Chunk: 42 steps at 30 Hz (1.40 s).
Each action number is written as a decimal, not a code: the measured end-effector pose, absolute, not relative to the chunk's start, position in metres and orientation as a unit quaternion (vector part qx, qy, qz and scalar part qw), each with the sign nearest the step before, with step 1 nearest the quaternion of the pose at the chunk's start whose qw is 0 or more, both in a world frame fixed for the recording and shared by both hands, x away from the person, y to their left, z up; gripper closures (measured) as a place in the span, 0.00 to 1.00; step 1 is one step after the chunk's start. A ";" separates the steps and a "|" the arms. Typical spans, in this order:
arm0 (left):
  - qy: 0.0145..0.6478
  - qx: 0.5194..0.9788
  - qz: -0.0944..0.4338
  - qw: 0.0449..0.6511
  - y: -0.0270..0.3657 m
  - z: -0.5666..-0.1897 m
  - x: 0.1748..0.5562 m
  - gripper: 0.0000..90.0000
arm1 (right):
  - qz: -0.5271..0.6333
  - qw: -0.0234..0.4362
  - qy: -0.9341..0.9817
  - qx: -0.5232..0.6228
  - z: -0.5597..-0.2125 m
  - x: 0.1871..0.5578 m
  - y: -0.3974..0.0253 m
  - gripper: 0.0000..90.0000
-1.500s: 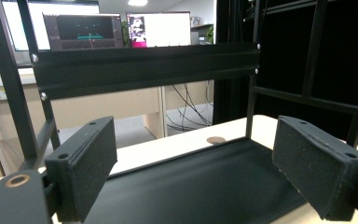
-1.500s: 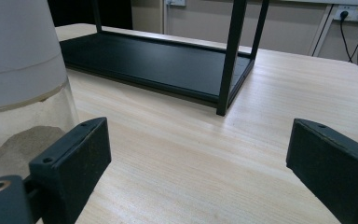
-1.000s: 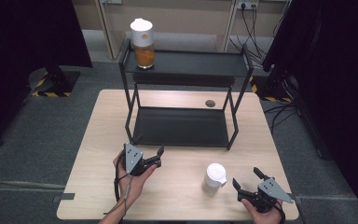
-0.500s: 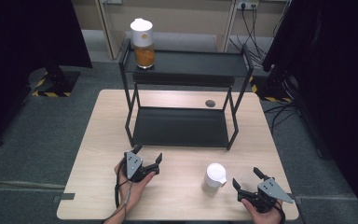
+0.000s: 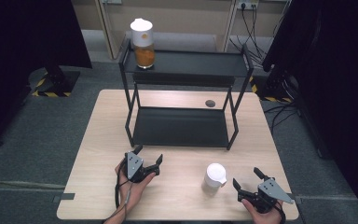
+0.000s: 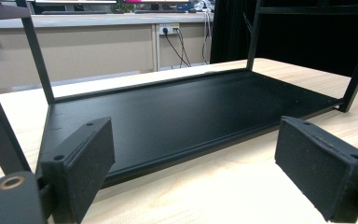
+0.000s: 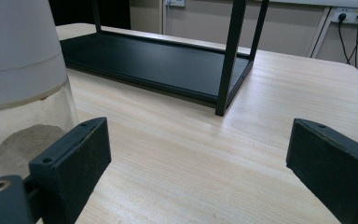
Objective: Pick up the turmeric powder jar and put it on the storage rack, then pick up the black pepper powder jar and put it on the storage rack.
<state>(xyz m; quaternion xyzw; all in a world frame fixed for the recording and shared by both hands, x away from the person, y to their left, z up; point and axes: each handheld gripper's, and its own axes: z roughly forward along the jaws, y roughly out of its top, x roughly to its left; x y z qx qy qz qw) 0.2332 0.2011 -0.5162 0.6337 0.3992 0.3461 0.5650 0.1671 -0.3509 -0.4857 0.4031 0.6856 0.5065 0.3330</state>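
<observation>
**2 grippers spread wide, 2 jars, 1 rack**

1 wooden table (image 5: 182, 196) carries 1 black rack (image 5: 182, 98) with 2 shelves. 2 jars are in sight. 1 white-lidded jar (image 5: 214, 176) stands on the table near its front edge, to the right of centre; the right gripper view shows its clear lower part holding a pale powder. The other, an orange-filled jar (image 5: 142, 43) with a white lid, stands at the left end of the rack's top shelf.

The left gripper (image 5: 148, 161) rests in a hand near the table's front, its 2 jaws wide apart and holding nothing, facing the rack's lower shelf (image 6: 191, 112). The right gripper (image 5: 247, 178) sits at the front right corner, its 2 jaws also wide apart and bare, just beside the white-lidded jar but not touching it.

1 small dark disc (image 5: 209, 103) lies on the table behind the rack.
</observation>
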 end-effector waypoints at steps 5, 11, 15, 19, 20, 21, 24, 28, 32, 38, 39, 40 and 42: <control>0.397 0.633 0.348 0.566 0.201 -0.517 0.233 0.13 | 0.507 0.333 0.685 0.403 -0.486 0.167 -0.351 0.07; 0.397 0.631 0.348 0.569 0.201 -0.518 0.232 0.13 | 0.508 0.331 0.683 0.407 -0.486 0.167 -0.352 0.07; 0.397 0.634 0.346 0.566 0.202 -0.517 0.233 0.13 | 0.509 0.332 0.685 0.402 -0.486 0.166 -0.352 0.07; 0.398 0.635 0.345 0.565 0.202 -0.516 0.234 0.13 | 0.518 0.328 0.684 0.395 -0.488 0.161 -0.355 0.07; 0.398 0.635 0.345 0.565 0.201 -0.516 0.234 0.13 | 0.523 0.324 0.684 0.392 -0.488 0.160 -0.357 0.07; 0.398 0.635 0.345 0.565 0.201 -0.516 0.234 0.13 | 0.527 0.322 0.683 0.391 -0.487 0.159 -0.358 0.07; 0.400 0.636 0.342 0.564 0.202 -0.515 0.235 0.13 | 0.544 0.312 0.679 0.382 -0.485 0.154 -0.360 0.06; 0.402 0.635 0.339 0.567 0.203 -0.515 0.235 0.13 | 0.561 0.300 0.684 0.357 -0.482 0.150 -0.359 0.05; 0.402 0.638 0.339 0.563 0.202 -0.514 0.236 0.13 | 0.572 0.284 0.692 0.337 -0.480 0.152 -0.355 0.05; 0.402 0.636 0.340 0.564 0.202 -0.514 0.235 0.13 | 0.582 0.270 0.698 0.318 -0.479 0.155 -0.347 0.06; 0.402 0.636 0.340 0.564 0.202 -0.515 0.235 0.13 | 0.583 0.268 0.699 0.316 -0.479 0.155 -0.345 0.06; 0.402 0.636 0.340 0.564 0.202 -0.515 0.235 0.13 | 0.586 0.265 0.698 0.314 -0.479 0.156 -0.344 0.06; 0.402 0.637 0.340 0.563 0.202 -0.514 0.235 0.13 | 0.588 0.264 0.699 0.310 -0.477 0.158 -0.341 0.06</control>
